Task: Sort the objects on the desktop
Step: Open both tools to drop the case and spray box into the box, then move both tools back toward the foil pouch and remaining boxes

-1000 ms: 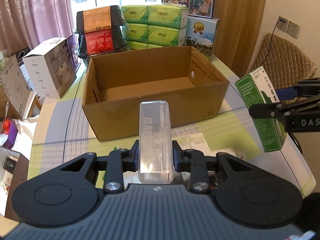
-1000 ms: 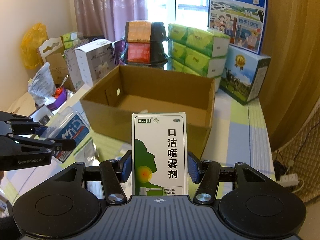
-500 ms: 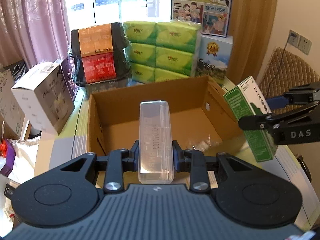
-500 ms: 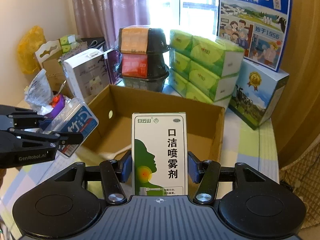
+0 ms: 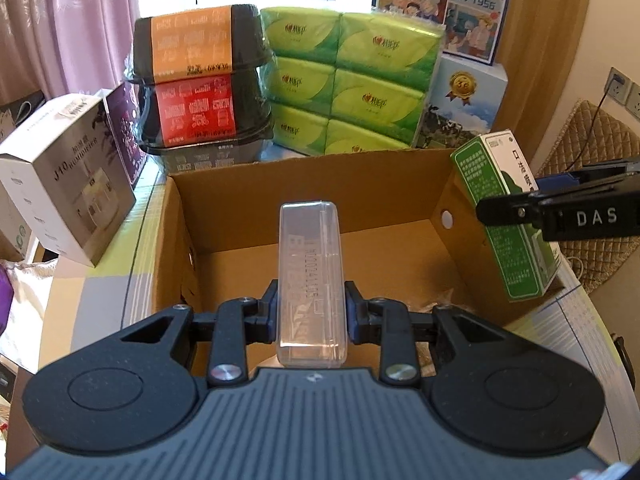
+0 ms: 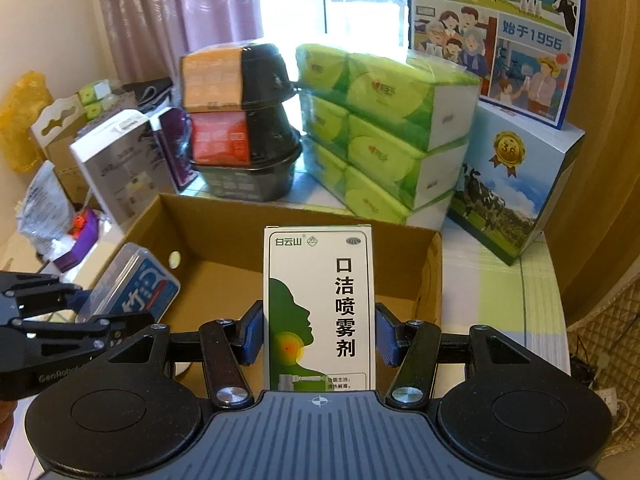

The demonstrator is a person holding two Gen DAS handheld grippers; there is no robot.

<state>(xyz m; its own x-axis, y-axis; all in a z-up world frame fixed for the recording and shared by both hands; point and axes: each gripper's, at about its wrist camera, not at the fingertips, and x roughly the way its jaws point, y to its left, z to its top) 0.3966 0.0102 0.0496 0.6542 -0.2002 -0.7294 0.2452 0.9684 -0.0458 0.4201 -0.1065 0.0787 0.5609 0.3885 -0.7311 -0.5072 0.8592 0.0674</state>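
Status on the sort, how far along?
Done: little visible in the cardboard box, only some clear wrapping at its floor. In hand: left tongs grip a clear plastic case; right tongs grip a spray box, both over the box. Left: release both.

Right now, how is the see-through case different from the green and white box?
The clear plastic case is see-through with rounded edges; the spray box is solid cardboard printed with a green head. The left gripper clamps the case, the right gripper the box. Both are held over the open cardboard box.
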